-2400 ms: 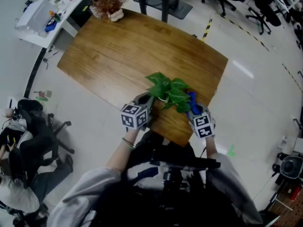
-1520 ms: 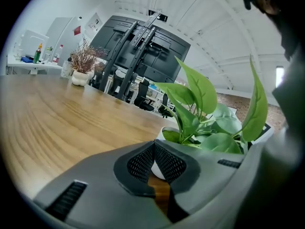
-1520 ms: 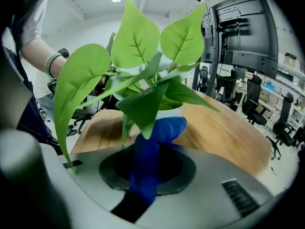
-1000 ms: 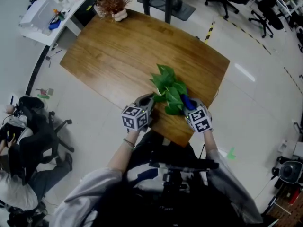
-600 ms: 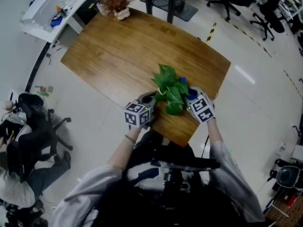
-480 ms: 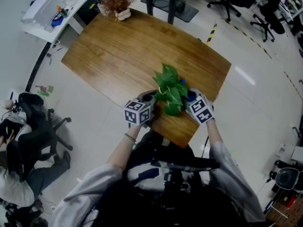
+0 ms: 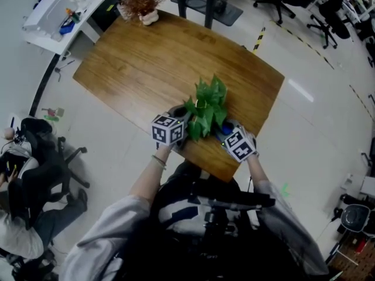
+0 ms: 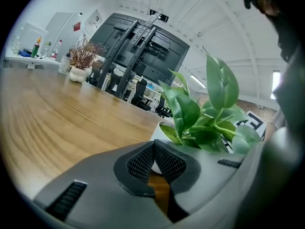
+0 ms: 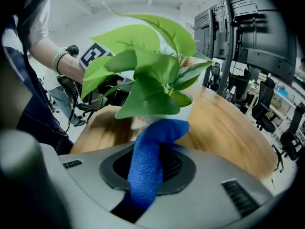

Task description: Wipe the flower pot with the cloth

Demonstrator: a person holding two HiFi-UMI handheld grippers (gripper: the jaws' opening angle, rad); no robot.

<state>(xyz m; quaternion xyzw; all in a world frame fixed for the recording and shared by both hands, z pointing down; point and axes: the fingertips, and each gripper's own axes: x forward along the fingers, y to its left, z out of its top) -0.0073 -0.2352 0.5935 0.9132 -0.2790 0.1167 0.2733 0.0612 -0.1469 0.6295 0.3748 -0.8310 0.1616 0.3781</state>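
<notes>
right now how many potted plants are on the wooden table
2. A green-leaved plant in a white pot is near the table's front edge; a dried brown plant in a pale pot sits at the far left corner. None seems hidden.

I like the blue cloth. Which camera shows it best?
The right gripper view. The blue cloth fills the middle, pinched in the right gripper, its tip curling toward the white flower pot. The head view shows only a small blue bit beside the leaves. The left gripper view shows none of it.

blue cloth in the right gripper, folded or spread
Bunched: the blue cloth stands as a narrow roll between the right gripper's jaws.
</notes>
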